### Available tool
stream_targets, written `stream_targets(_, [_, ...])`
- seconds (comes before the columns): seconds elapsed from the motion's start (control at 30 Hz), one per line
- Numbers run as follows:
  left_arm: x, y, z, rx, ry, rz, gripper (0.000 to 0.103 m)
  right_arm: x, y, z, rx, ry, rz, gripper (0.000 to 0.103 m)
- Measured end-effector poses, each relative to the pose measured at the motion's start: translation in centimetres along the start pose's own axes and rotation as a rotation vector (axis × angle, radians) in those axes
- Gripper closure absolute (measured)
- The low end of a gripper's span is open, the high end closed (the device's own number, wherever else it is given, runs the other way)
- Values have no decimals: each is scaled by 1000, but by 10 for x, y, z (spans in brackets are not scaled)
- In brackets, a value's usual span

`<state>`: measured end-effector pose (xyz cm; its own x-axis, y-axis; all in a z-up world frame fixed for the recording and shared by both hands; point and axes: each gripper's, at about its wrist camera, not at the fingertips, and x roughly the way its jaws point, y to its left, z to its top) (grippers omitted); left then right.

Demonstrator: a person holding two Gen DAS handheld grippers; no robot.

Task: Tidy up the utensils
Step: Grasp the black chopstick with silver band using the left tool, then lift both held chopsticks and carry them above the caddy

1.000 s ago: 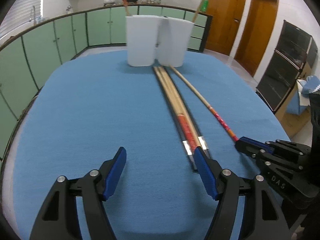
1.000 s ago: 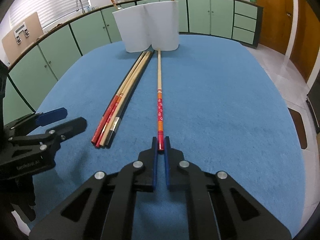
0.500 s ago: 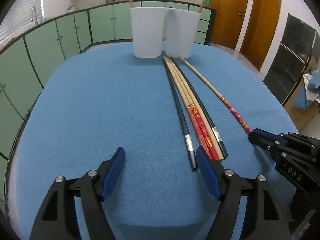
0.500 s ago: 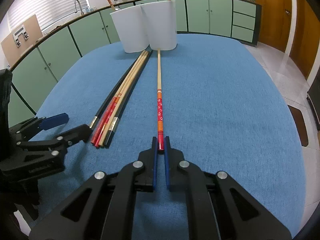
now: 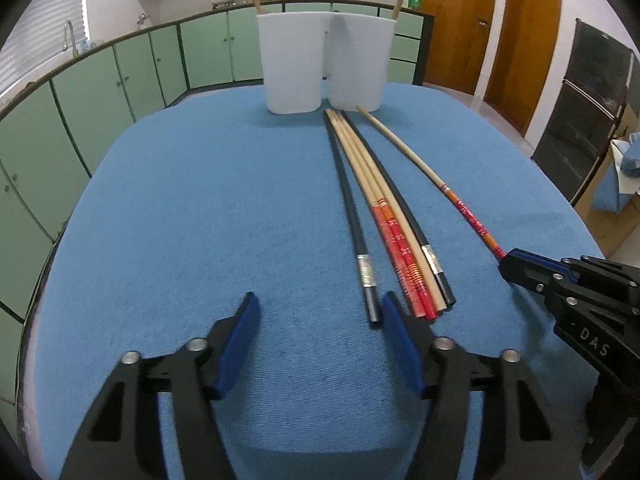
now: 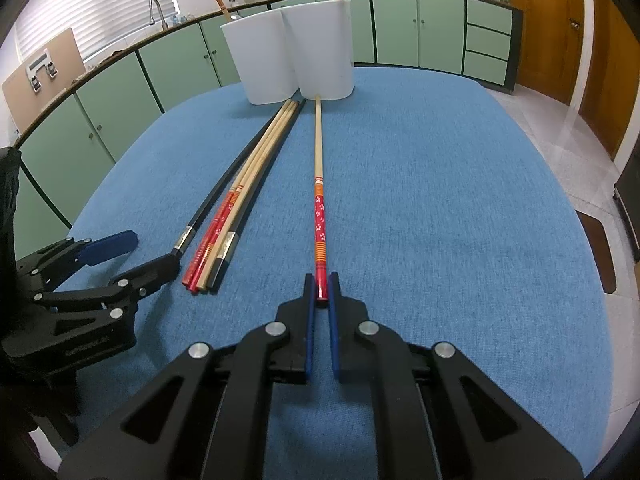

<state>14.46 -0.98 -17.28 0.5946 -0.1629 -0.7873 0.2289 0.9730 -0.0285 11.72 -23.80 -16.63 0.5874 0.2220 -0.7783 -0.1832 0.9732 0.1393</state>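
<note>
Several chopsticks lie lengthwise on the blue table. A black chopstick (image 5: 352,216) lies a little apart to the left of a bundle (image 5: 384,208) of wooden, red-ended and black ones. My left gripper (image 5: 318,308) is open; the black chopstick's near end lies between its fingers, close to the right one. My right gripper (image 6: 321,286) is shut on the red end of a single wooden chopstick (image 6: 319,184) lying on the cloth. Two white holders (image 5: 324,68) stand at the far end, each with one chopstick upright in it.
The table (image 5: 180,220) is covered with blue cloth and has rounded edges. Green cabinets (image 5: 100,92) run along the left and back. Brown doors (image 5: 492,28) and a dark oven (image 5: 588,116) are on the right.
My left gripper has moved left and forward, so the black chopstick now lies between its fingers, apart from the bundle. My right gripper stays shut on the red-ended chopstick.
</note>
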Motion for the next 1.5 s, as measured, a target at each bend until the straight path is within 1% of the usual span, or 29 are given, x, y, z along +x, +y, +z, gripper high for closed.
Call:
stream_targets(0.03, [-1, 0, 0, -3, -4, -4, 59, 0, 0, 0, 0, 0, 1, 97])
stream_targets(0.1, [-2, -2, 1, -8, -11, -21, 82, 0, 0, 0, -2, -2, 0, 97])
stream_targets(0.13, [-2, -3, 1, -6, -12, -28, 87, 0, 1, 0, -3, -3, -1, 97])
stream_targets(0.17, [-2, -4, 0, -3, -13, -33, 95, 0, 1, 0, -3, -4, -2, 98])
stream_targets(0.2, [-2, -6, 0, 3, -14, -36, 96, 0, 2, -1, -3, -5, -3, 98])
stream_targets(0.27, [-3, -8, -1, 6, -16, -31, 96, -1, 1, -1, -2, -8, 1, 98])
stream_targets(0.43, [-9, -2, -2, -25, -32, -47, 97, -9, -1, -2, 3, -36, 12, 98])
stream_targets(0.53, [-21, -1, 2, -26, -61, -45, 97, -19, 2, 2, -19, -65, 1, 98])
stream_targets(0.7, [-57, 2, 16, -17, -150, -37, 97, -45, 1, 13, -27, -130, 6, 98])
stream_targets(0.9, [-98, 8, 42, -10, -267, -34, 97, -84, 2, 38, -54, -227, 13, 98])
stream_targets(1.03, [-115, 8, 58, 0, -328, -42, 97, -103, 1, 54, -60, -275, 33, 98])
stream_targets(1.27, [-135, 13, 90, 7, -401, -75, 97, -129, -3, 94, -76, -338, 83, 98])
stream_targets(1.37, [-140, 15, 105, 18, -424, -86, 97, -136, -4, 113, -81, -347, 112, 98])
stream_targets(1.5, [-139, 15, 122, 30, -434, -106, 97, -141, -1, 136, -108, -354, 126, 98])
